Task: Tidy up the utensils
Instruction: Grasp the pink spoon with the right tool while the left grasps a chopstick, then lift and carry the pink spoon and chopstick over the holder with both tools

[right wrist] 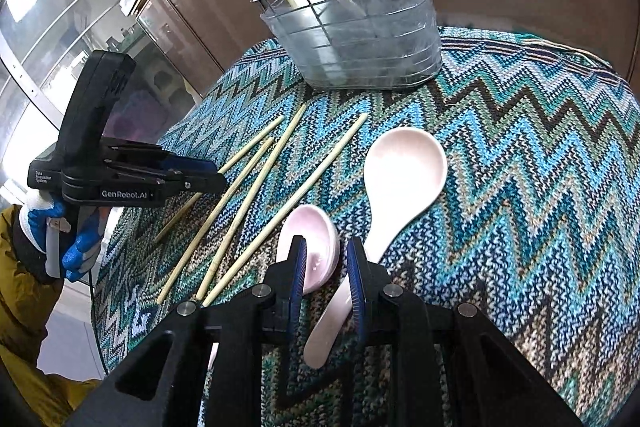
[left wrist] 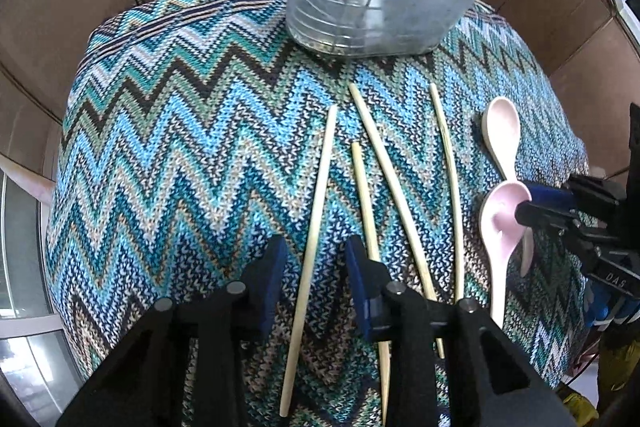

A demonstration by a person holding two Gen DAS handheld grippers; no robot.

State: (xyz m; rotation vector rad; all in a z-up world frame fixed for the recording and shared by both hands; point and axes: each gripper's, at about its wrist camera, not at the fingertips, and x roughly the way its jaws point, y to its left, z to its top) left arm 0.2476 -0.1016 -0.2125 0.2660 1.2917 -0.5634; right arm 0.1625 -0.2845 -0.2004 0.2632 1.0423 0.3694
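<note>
Left wrist view: left gripper (left wrist: 316, 267) is spread around one chopstick (left wrist: 310, 255) lying on the zigzag-clothed bench (left wrist: 180, 147), pads not touching it. Right wrist view: right gripper (right wrist: 326, 267) straddles the pink spoon (right wrist: 310, 251), slightly apart; utensil basket (right wrist: 360, 39) stands behind.

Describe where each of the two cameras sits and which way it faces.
Left wrist: on the left gripper, looking steeply down at four chopsticks, one between its fingers; the right gripper shows at right.
Right wrist: on the right gripper, looking down at the small pink spoon between its fingers; the gloved left hand shows.
Shared: utensil basket, white spoon, zigzag cloth.
</note>
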